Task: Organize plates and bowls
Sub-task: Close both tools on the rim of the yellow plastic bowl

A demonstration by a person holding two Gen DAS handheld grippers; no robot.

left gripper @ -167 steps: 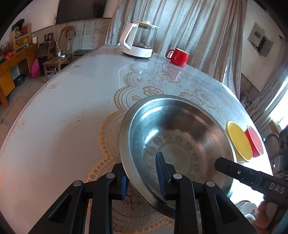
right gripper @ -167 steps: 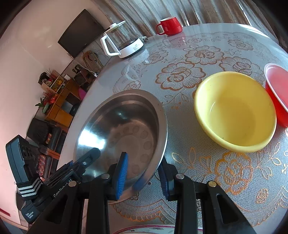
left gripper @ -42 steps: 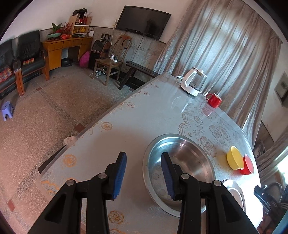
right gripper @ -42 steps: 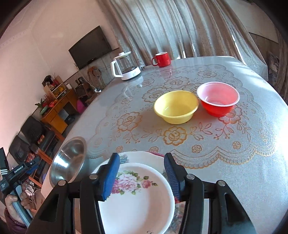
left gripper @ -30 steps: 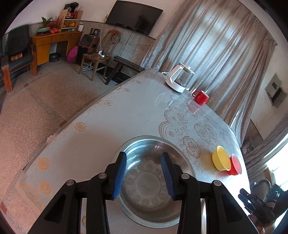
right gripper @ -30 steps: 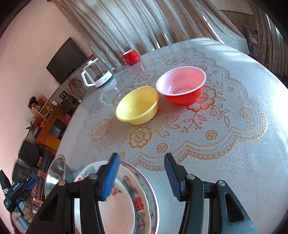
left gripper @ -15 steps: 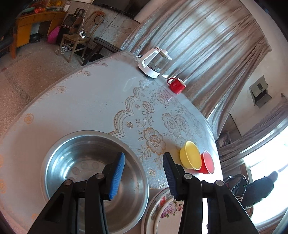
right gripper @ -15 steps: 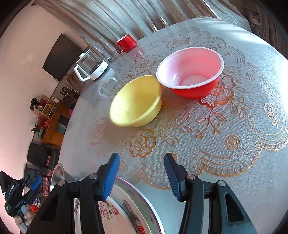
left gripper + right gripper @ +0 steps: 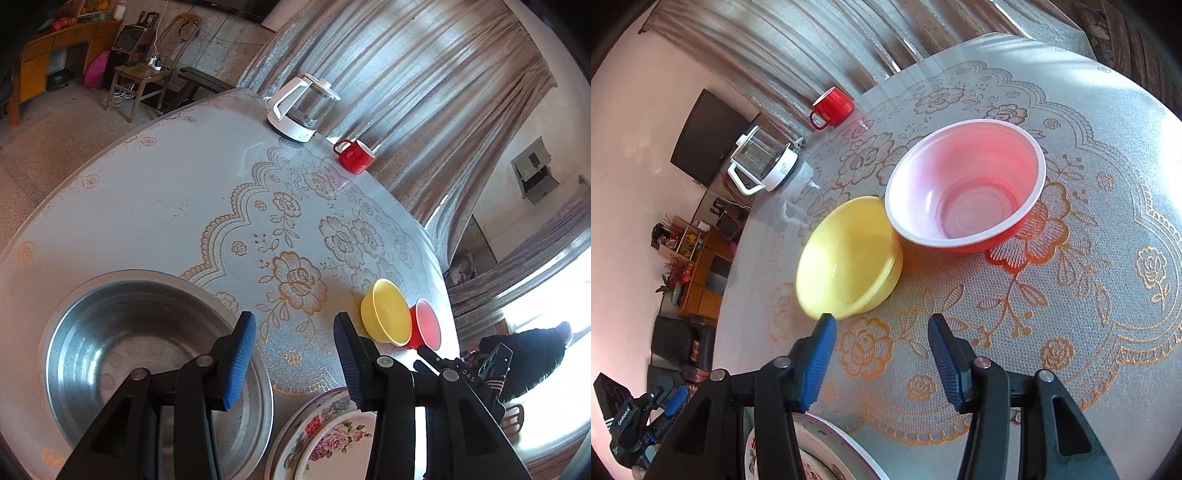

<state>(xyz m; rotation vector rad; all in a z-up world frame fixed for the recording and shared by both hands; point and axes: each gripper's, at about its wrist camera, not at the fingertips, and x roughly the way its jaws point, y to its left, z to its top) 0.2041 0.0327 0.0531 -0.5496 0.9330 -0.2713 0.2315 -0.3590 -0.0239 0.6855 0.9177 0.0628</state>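
Above the tabletop both my grippers tilt downward, jaws open and empty. My left gripper hangs between the steel bowl and stacked plates at the near edge; my right gripper points at the yellow bowl, touching the red bowl.

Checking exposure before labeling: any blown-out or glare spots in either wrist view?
Left wrist: window at right blown out, glare streak on the table near the kettle. Right wrist: table's right edge washed white, red bowl interior bleached pink, yellow bowl near rim slightly blurred.
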